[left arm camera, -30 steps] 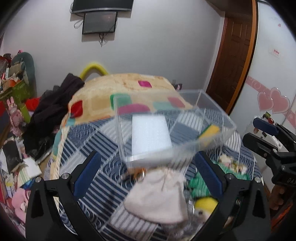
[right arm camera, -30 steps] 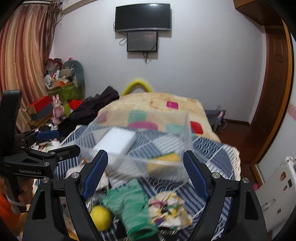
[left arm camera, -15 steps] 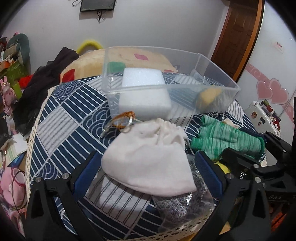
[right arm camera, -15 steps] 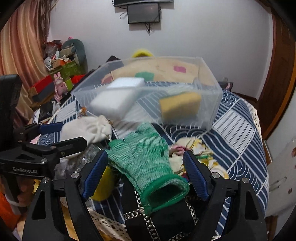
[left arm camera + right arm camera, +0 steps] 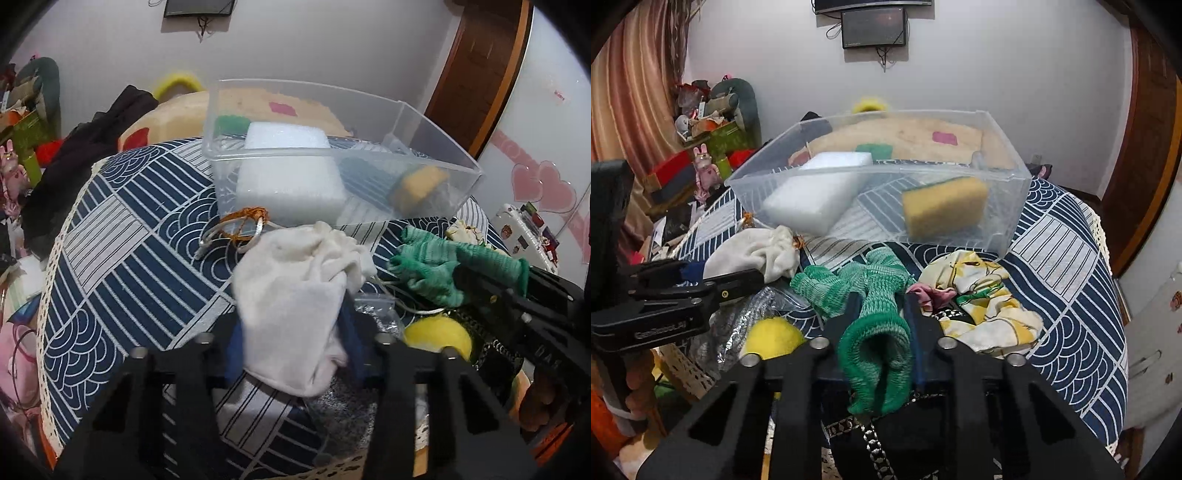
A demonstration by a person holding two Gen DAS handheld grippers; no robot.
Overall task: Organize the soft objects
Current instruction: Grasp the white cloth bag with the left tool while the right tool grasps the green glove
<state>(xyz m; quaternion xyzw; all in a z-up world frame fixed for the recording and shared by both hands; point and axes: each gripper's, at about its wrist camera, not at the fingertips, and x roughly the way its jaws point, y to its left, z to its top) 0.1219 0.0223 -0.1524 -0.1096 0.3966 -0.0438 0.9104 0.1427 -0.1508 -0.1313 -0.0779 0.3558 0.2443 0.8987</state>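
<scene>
My left gripper (image 5: 291, 332) is shut on a white cloth pouch (image 5: 295, 291) lying on the blue patterned table; the pouch also shows in the right wrist view (image 5: 757, 254). My right gripper (image 5: 879, 317) is shut on the cuff of a green knit glove (image 5: 871, 317), which also shows in the left wrist view (image 5: 443, 266). A clear plastic bin (image 5: 997, 206) stands behind them and holds a white foam block (image 5: 816, 195) and a yellow sponge (image 5: 942, 206). A floral cloth (image 5: 979, 299) lies right of the glove.
A yellow ball (image 5: 772, 336) and a silvery plastic bag (image 5: 738, 325) lie between the grippers. An orange and white cord ring (image 5: 240, 229) lies in front of the bin. Clutter fills the room's left side (image 5: 701, 147). A door (image 5: 476, 74) is at right.
Both grippers have dropped toward the table and closed: the left on the white pouch, the right on the green glove. The bin stays in place.
</scene>
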